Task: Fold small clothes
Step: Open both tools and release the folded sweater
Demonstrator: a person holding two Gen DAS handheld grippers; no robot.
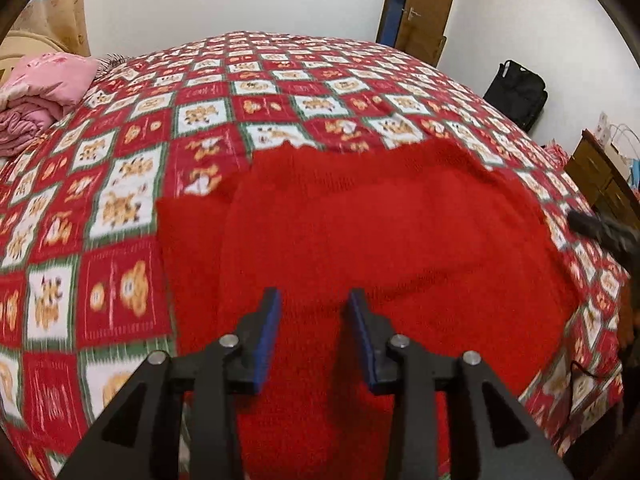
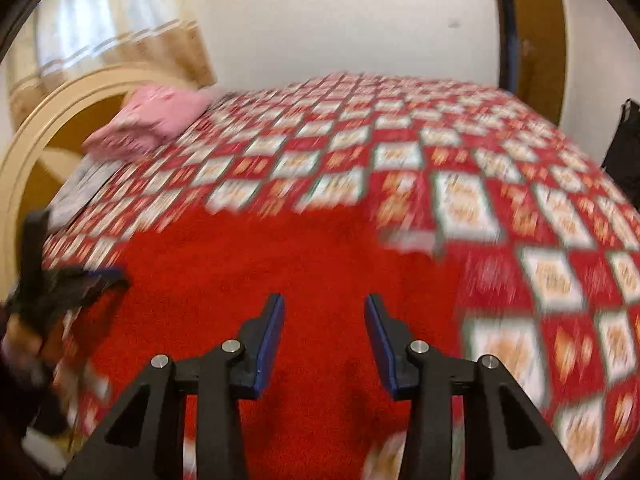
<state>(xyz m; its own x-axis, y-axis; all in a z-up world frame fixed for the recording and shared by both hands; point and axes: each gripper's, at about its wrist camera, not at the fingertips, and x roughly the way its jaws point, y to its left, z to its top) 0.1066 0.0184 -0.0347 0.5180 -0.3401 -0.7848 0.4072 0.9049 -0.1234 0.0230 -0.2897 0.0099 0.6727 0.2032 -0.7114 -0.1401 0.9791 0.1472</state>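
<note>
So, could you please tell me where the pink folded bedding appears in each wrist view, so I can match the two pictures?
Left wrist view: the pink folded bedding sits at the far left edge, on the bed's far corner.
Right wrist view: it lies upper left, blurred, beside the cream curved headboard.
Shared landmark: the red knitted garment spread on the patterned bedspread, just ahead of each tool.

The sweater (image 1: 360, 232) lies flat on the bed (image 1: 120, 208), right under and ahead of both tongs. A pillow (image 1: 44, 80) sits far ahead to the left at the headboard (image 2: 44, 136), a door (image 1: 420, 4) stands beyond the bed, and a bag (image 1: 516, 92) sits ahead to the right.
</note>
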